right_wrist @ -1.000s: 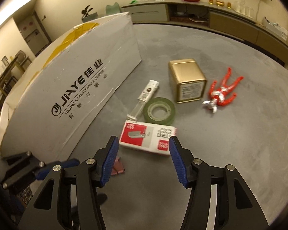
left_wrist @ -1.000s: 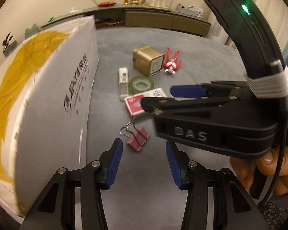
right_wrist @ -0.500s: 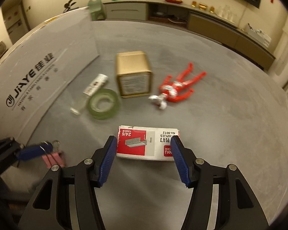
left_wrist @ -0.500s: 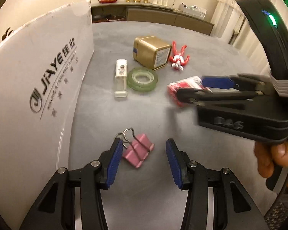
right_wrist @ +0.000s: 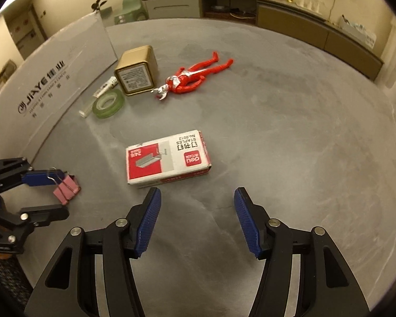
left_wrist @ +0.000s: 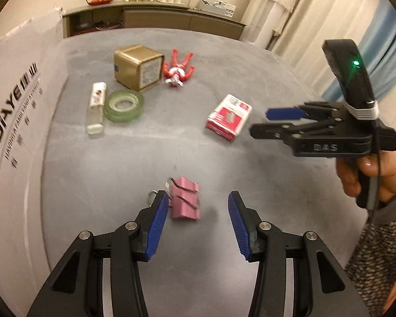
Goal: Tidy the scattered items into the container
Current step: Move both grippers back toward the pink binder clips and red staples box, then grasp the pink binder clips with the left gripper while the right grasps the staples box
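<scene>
Pink binder clips (left_wrist: 185, 201) lie on the grey table, just ahead of my open left gripper (left_wrist: 198, 211) and close to its left finger. In the right wrist view the same clips (right_wrist: 66, 188) sit between the left gripper's fingers. My right gripper (right_wrist: 196, 211) is open, and the red-and-white staples box (right_wrist: 167, 158) lies flat just beyond its left fingertip. That box (left_wrist: 228, 117) also shows in the left wrist view, left of the right gripper (left_wrist: 261, 122). The white JIAYE cardboard box (left_wrist: 13, 111) stands along the left.
Further back lie a gold tin (right_wrist: 136, 71), a green tape roll (right_wrist: 108, 104), a small clear bottle (left_wrist: 95, 112) and a red toy figure (right_wrist: 195, 78). A hand (left_wrist: 369, 169) holds the right gripper's handle. A low cabinet (right_wrist: 290, 18) runs along the far wall.
Both grippers pulled back and apart. The staples box now lies further from the other items, ahead of the right gripper. The binder clips sit closer in front of the left gripper's fingers.
</scene>
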Action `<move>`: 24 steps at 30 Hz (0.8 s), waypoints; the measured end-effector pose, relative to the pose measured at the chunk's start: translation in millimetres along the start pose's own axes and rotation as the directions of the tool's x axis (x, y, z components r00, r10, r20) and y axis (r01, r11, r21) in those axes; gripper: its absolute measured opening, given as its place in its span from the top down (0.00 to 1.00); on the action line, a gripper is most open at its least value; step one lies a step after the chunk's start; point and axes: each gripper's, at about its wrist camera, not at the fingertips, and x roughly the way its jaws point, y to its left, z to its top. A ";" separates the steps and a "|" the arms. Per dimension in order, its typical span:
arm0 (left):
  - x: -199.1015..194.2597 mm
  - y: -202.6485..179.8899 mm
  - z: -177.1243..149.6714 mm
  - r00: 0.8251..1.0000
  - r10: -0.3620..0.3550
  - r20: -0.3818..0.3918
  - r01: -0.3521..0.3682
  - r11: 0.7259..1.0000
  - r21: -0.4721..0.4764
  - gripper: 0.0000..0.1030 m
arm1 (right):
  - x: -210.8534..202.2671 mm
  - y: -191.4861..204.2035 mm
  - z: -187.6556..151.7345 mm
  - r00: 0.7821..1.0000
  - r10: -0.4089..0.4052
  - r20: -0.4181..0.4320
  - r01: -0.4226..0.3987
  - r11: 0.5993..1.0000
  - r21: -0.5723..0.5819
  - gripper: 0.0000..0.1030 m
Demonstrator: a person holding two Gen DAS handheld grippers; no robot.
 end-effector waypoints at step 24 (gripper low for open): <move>7.2 -25.8 -4.2 1.000 0.013 -0.006 -0.011 0.986 0.166 0.58 | 11.8 25.1 22.8 1.000 0.000 0.009 -0.002 0.991 0.132 0.42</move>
